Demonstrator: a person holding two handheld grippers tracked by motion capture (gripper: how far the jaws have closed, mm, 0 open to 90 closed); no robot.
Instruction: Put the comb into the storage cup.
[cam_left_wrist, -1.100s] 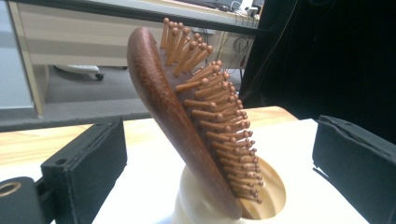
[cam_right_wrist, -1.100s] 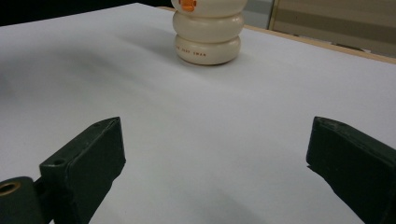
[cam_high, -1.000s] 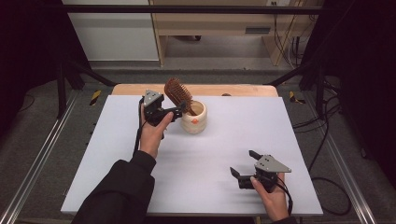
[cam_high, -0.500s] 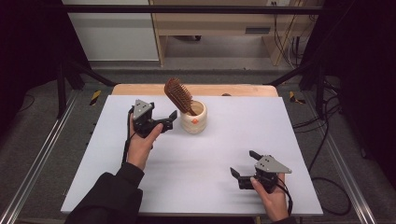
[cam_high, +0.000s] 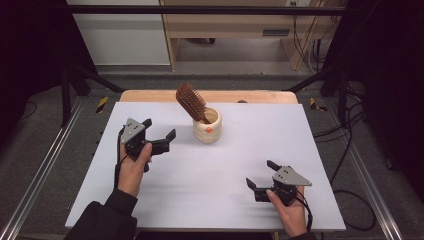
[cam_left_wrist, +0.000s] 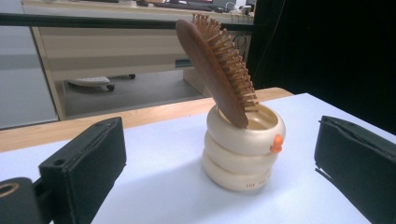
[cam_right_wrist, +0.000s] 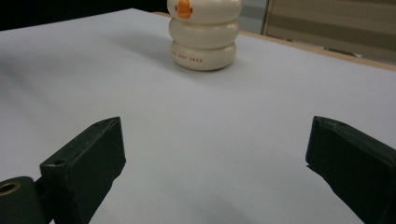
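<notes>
The left gripper (cam_high: 159, 136) hangs spread wide and holding nothing, just left of the cream ringed cup (cam_high: 207, 126) where the wooden hairbrush (cam_high: 191, 102) stands tilted, while the right gripper (cam_high: 260, 176), equally spread, rests near the table's (cam_high: 320, 165) front edge.

Small red lettering near base of cream holder (cam_right_wrist: 203, 57), too blurred to read

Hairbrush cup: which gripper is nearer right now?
Left. The left gripper sits open just to the left of the cup, apart from it. The right gripper rests open near the table's front edge, farther off.
</notes>
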